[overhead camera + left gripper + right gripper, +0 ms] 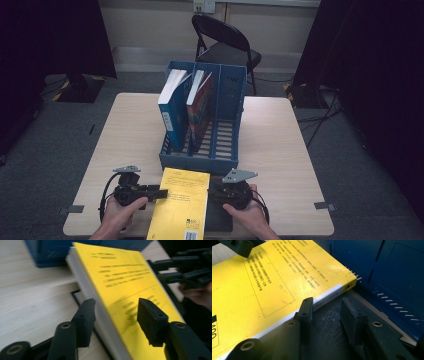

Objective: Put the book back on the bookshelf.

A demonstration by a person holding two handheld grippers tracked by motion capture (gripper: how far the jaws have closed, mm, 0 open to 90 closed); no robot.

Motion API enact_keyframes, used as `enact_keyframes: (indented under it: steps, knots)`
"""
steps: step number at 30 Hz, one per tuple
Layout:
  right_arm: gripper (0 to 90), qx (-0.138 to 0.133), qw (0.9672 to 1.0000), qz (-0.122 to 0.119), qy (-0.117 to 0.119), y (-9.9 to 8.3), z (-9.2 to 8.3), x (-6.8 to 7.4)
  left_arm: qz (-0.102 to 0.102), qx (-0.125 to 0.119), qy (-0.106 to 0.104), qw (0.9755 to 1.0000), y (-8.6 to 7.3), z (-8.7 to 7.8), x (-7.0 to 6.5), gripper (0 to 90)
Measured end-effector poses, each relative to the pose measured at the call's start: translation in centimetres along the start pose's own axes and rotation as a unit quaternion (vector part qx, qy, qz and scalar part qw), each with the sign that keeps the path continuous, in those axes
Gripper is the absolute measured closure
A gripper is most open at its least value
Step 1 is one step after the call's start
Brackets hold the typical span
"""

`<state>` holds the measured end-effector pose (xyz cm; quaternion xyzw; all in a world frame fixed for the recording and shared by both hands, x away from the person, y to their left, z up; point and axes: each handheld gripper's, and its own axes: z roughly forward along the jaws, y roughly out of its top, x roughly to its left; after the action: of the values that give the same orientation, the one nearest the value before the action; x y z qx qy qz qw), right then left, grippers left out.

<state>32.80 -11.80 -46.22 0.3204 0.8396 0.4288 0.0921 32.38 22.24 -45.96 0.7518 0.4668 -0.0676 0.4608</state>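
On the pale table (280, 135), a yellow book (181, 205) lies before the blue rack (200, 161), its edge between the left gripper's (115, 315) parted fingers, while the right gripper's (325, 311) fingers stand apart beside its spine.

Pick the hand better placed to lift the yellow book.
Left. The left gripper has its fingers straddling the yellow book; the right gripper sits beside the spine, nothing between its fingers.

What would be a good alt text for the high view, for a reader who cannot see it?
A yellow book lies at the near edge of a wooden table, between the left gripper and the right gripper, each held in one hand. Behind it, a blue file rack holds two upright books.
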Motion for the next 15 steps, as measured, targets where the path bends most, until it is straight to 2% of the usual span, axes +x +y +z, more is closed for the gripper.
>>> enact_keyframes:
  steps: [2, 3, 6, 8, 12, 15]
  knots:
    - [61.7, 0.0, 1.0, 0.0, 0.0, 0.0, 0.0, 0.0, 0.001, -0.005, -0.004, 1.0, 0.0, -0.2, -0.1, 47.9]
    - [61.7, 0.0, 1.0, 0.0, 0.0, 0.0, 0.0, 0.0, -0.007, -0.012, -0.01, 0.9999, 0.1, -0.4, 0.0, 49.7]
    - [61.6, 0.0, 1.0, 0.001, -0.001, 0.0, 0.0, 0.0, -0.003, -0.018, -0.016, 0.9997, 0.1, -0.7, 0.1, 53.1]
    - [61.4, 0.0, 1.0, 0.001, 0.0, 0.0, 0.0, 0.0, -0.013, -0.025, -0.029, 0.9992, 0.1, -0.8, 0.1, 52.9]
    - [61.4, 0.001, 1.0, 0.001, 0.0, 0.0, 0.0, -0.1, 0.007, -0.024, -0.028, 0.9993, 0.3, -1.0, 0.0, 53.7]
    - [61.1, 0.001, 1.0, 0.001, 0.0, 0.0, 0.0, -0.1, 0.007, -0.026, -0.035, 0.999, 0.4, -1.2, -0.2, 55.8]
